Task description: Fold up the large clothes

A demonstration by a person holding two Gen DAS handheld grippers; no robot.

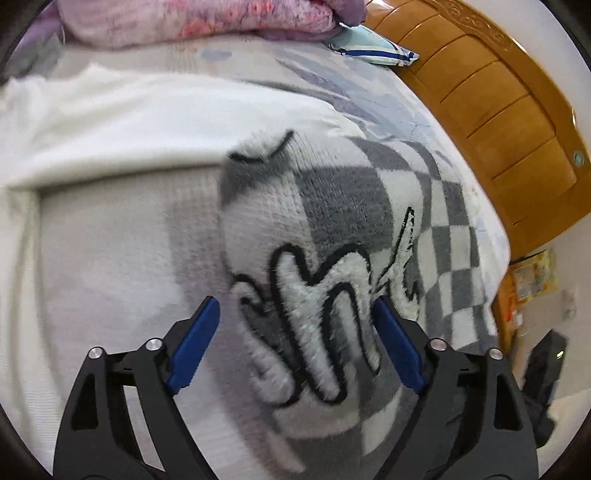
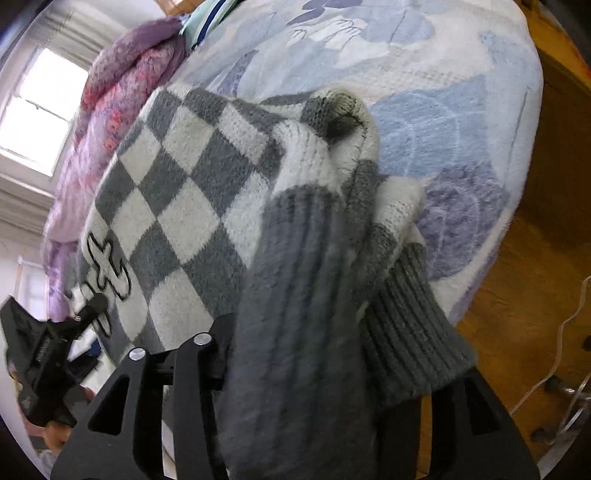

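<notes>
Both tongs work the sweater on the bed: left tongs gape around a fold, right tongs hidden under fabric, grip unclear, so lift evenly.

Left wrist view: the sweater lies on the bed at frame centre, between the fingers of the left claw. A blanket lies along the top edge; the headboard stands upper right.
</notes>
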